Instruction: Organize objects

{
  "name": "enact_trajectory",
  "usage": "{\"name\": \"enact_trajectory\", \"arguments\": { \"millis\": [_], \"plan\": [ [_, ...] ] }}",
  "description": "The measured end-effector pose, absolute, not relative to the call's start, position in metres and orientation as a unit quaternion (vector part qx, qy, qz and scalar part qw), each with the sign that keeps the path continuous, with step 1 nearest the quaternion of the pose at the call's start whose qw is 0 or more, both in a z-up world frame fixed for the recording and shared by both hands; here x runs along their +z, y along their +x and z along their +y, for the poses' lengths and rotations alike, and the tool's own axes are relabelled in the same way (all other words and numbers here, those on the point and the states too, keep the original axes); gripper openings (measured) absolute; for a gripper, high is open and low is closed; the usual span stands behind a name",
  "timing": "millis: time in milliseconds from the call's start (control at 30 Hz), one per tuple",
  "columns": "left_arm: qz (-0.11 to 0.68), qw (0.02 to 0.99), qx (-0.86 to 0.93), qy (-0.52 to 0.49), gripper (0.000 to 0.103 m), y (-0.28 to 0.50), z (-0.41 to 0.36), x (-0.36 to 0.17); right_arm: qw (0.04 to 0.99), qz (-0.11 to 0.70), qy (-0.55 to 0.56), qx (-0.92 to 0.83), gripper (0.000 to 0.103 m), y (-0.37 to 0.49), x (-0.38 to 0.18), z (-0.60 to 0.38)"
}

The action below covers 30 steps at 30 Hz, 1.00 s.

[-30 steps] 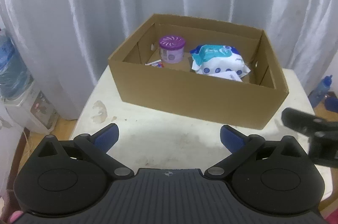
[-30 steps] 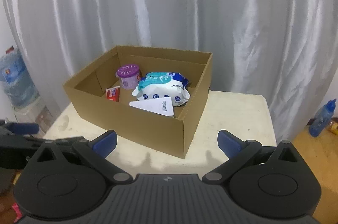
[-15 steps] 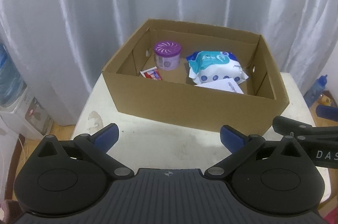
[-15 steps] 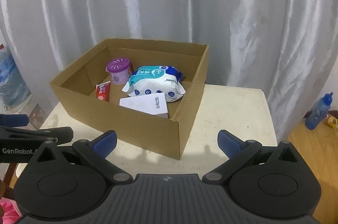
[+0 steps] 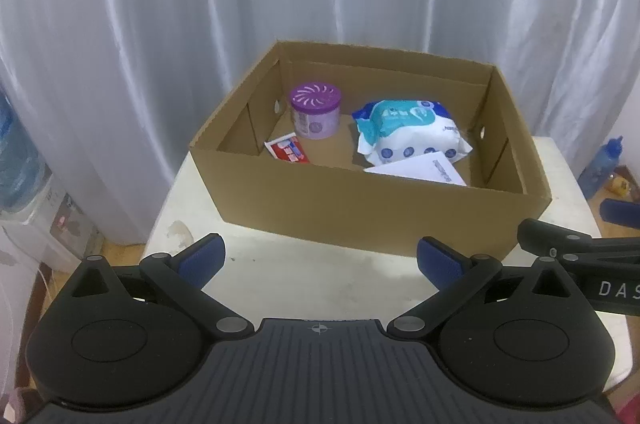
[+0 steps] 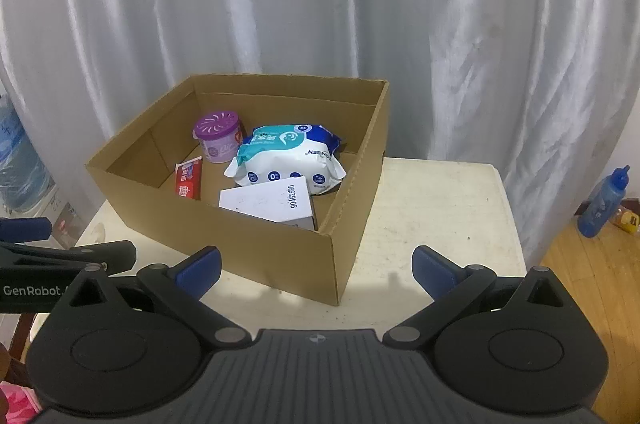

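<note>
A purple-lidded jar [image 5: 316, 110], a wipes pack [image 5: 412, 134], a red tube [image 5: 287, 151] and a white card [image 5: 420, 170] are all sat inside the cardboard box [image 5: 360, 212], which is parked on the surface [image 6: 436, 208] just ahead of both tools. The left hand-held gripper [image 5: 319, 256] and right hand-held gripper [image 6: 316, 264] are held wide apart, nothing gripped.

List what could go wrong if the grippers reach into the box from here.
1. The white carton leans on the wipes pack; pulling either out may shift the other.
2. The red sachet lies flat on the floor of the cardboard box, behind its near wall, so open fingers may scrape cardboard instead of gripping.
3. The left gripper and right gripper sit close together; reaching at once risks a collision.
</note>
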<state>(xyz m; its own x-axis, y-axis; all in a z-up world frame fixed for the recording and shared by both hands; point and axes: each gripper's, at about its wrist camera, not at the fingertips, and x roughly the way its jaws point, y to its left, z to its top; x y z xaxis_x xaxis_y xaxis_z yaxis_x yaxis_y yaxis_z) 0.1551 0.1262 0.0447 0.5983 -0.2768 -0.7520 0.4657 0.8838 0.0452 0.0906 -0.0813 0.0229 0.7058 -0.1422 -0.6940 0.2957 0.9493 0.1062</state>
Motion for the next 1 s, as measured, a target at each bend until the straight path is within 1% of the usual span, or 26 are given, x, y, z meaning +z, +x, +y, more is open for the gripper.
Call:
{"name": "enact_trajectory", "arguments": {
  "millis": [1000],
  "plan": [
    [0.391, 0.888, -0.211, 0.119, 0.103, 0.1541, 0.1302, 0.0494, 0.916, 0.366, 0.112, -0.121, 0.103, 0.0877, 0.0270, -0.0773]
  ]
}}
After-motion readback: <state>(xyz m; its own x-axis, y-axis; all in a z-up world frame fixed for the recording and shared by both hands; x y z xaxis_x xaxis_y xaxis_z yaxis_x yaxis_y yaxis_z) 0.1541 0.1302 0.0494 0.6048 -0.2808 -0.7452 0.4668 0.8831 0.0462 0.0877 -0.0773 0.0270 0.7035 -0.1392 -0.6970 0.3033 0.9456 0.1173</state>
